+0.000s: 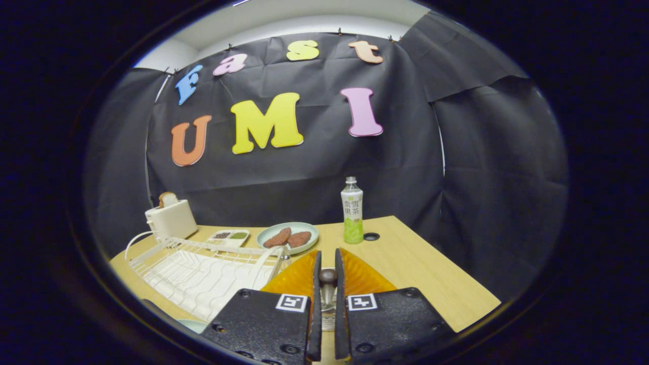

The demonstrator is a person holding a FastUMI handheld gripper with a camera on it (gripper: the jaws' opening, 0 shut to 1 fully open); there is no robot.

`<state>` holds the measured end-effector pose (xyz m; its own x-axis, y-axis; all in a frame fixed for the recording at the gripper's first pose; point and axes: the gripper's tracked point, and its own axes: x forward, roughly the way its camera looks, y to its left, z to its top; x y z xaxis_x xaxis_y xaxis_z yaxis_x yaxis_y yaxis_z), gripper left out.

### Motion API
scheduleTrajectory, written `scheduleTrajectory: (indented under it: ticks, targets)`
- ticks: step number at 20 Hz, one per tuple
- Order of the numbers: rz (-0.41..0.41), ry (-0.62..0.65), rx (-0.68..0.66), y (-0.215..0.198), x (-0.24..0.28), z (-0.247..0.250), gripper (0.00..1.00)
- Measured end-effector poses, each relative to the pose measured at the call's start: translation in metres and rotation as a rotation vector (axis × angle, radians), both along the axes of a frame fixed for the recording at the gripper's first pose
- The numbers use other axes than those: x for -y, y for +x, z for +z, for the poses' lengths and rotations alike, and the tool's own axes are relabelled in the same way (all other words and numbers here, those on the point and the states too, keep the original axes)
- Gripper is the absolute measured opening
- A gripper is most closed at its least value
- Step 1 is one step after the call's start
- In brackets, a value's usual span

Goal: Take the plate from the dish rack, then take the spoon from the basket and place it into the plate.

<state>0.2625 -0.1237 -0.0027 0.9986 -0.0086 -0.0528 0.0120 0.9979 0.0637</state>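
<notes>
Claw (328, 276) is narrow, clamped on the spoon (327, 280): its dark handle end sits pinched between both fingers (316, 284), metal stem running back toward you. You've got the orange plate (362, 276) directly under the fingertips, showing either side of them. White dish rack (203, 271) on the surface (431, 274) at 9 o'clock. Toaster (171, 218) at 10, pale plate with two brown patties (287, 236) at 11, bottle (352, 210) at 1
</notes>
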Motion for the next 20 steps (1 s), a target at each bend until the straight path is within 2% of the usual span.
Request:
scheduleTrajectory:
  ticks: [5,8,14,20]
  targets:
    - [0.011,-0.033,0.109,-0.044,-0.018,0.058,0.15]
    - [0.051,-0.061,0.149,-0.082,-0.041,0.070,0.15]
    - [0.188,-0.106,0.121,-0.143,-0.117,0.029,0.15]
    - [0.310,-0.165,0.044,-0.167,-0.196,-0.029,0.15]
